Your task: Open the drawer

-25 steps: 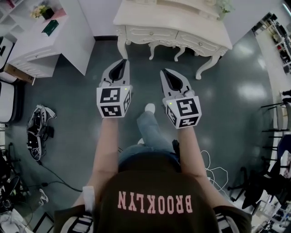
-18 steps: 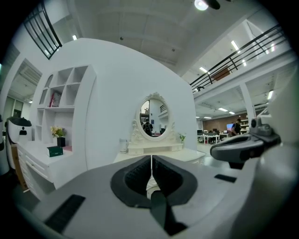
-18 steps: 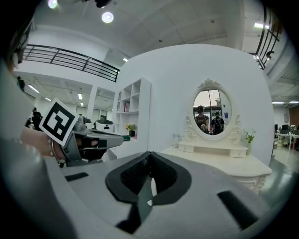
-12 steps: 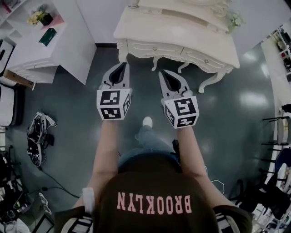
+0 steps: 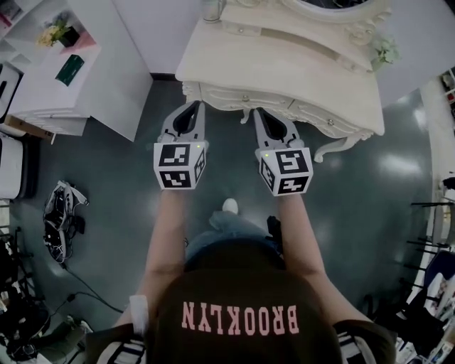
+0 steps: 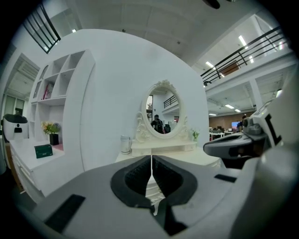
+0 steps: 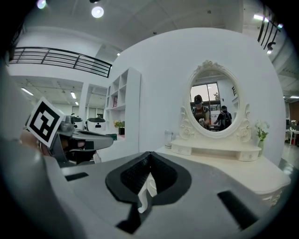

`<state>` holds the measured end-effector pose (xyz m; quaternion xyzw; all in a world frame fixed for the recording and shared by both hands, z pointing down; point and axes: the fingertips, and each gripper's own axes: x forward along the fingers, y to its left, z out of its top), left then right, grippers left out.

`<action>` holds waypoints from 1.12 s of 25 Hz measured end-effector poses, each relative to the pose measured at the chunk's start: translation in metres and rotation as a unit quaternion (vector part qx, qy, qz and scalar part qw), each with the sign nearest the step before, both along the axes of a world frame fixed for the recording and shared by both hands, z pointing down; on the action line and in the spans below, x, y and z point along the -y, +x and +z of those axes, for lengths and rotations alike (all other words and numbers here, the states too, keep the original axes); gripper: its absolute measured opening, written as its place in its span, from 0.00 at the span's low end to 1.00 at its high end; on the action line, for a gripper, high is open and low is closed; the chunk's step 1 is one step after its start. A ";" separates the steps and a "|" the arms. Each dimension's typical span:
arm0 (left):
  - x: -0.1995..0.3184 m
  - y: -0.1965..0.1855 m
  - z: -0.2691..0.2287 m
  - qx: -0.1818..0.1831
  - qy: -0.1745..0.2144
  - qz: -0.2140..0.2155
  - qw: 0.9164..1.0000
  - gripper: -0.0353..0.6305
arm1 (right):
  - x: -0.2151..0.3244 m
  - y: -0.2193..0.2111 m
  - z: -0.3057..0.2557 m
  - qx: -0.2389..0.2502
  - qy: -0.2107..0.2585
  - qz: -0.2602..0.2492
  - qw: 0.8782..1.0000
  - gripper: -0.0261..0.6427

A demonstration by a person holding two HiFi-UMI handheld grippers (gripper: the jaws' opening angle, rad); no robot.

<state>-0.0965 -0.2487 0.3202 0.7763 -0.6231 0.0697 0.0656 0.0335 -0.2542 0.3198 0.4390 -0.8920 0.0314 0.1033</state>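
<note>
A cream dressing table [image 5: 284, 67] with an oval mirror [image 6: 163, 112] stands ahead against the white wall. Its drawer fronts [image 5: 231, 94] with small knobs [image 5: 245, 99] run along the near edge. My left gripper [image 5: 197, 104] is shut and empty, its tips just short of the table's left front corner. My right gripper [image 5: 257, 111] is also shut and empty, its tips close under the front edge near the middle. In the left gripper view the jaws meet in a thin line [image 6: 151, 158], with carved white wood showing behind them. The right gripper [image 7: 149, 154] points along the table top [image 7: 243, 172].
A white shelf unit [image 5: 78, 85] at the left holds a green box [image 5: 70, 69] and flowers [image 5: 57, 34]. A cup [image 5: 212, 8] and a small plant [image 5: 384, 51] sit on the table. Cables and gear [image 5: 60, 206] lie on the floor at left; chairs [image 5: 434, 206] stand right.
The person has walked forward, so both grippers have come from mid-floor right up to the dressing table's front. Both stay shut and empty.
</note>
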 end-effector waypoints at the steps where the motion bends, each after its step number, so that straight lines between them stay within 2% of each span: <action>1: 0.007 -0.002 0.001 0.000 -0.001 -0.001 1.000 0.06 | 0.009 -0.001 0.001 0.001 -0.002 0.001 1.000 0.03; 12: 0.057 -0.031 0.030 -0.016 -0.035 -0.013 0.999 0.06 | 0.062 -0.010 0.030 -0.002 -0.044 0.020 0.999 0.03; 23: 0.123 -0.048 0.072 -0.021 -0.088 0.023 0.996 0.06 | 0.114 -0.013 0.083 -0.013 -0.118 0.078 0.990 0.03; 28: 0.140 -0.050 0.100 -0.018 -0.117 0.041 0.992 0.06 | 0.127 -0.017 0.114 -0.020 -0.152 0.089 0.984 0.03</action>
